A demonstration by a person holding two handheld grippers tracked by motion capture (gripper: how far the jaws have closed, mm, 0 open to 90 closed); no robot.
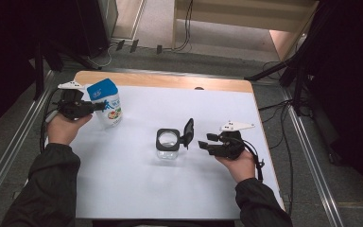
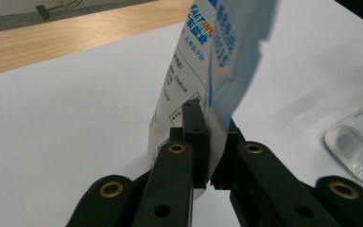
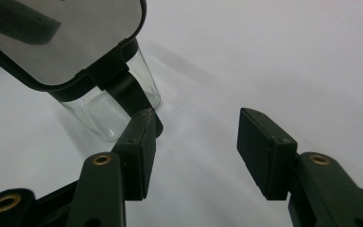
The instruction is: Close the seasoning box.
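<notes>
A white and blue pouch (image 1: 107, 101) with printed text stands upright at the table's left rear. My left gripper (image 1: 96, 107) is shut on its edge; in the left gripper view the jaws pinch the thin side of the pouch (image 2: 198, 75). A clear square jar (image 1: 167, 144) with a black rim stands mid-table, its hinged black lid (image 1: 188, 131) flipped open to the right. My right gripper (image 1: 204, 142) is open just right of the jar, nothing between its jaws. In the right gripper view the jar (image 3: 106, 106) and lid (image 3: 61, 40) sit at upper left, beside the left fingertip (image 3: 139, 142).
A white sheet (image 1: 137, 179) covers most of the wooden table (image 1: 170, 81). Metal rails run along both table sides. Cables and dark stands lie on the floor beyond the far edge.
</notes>
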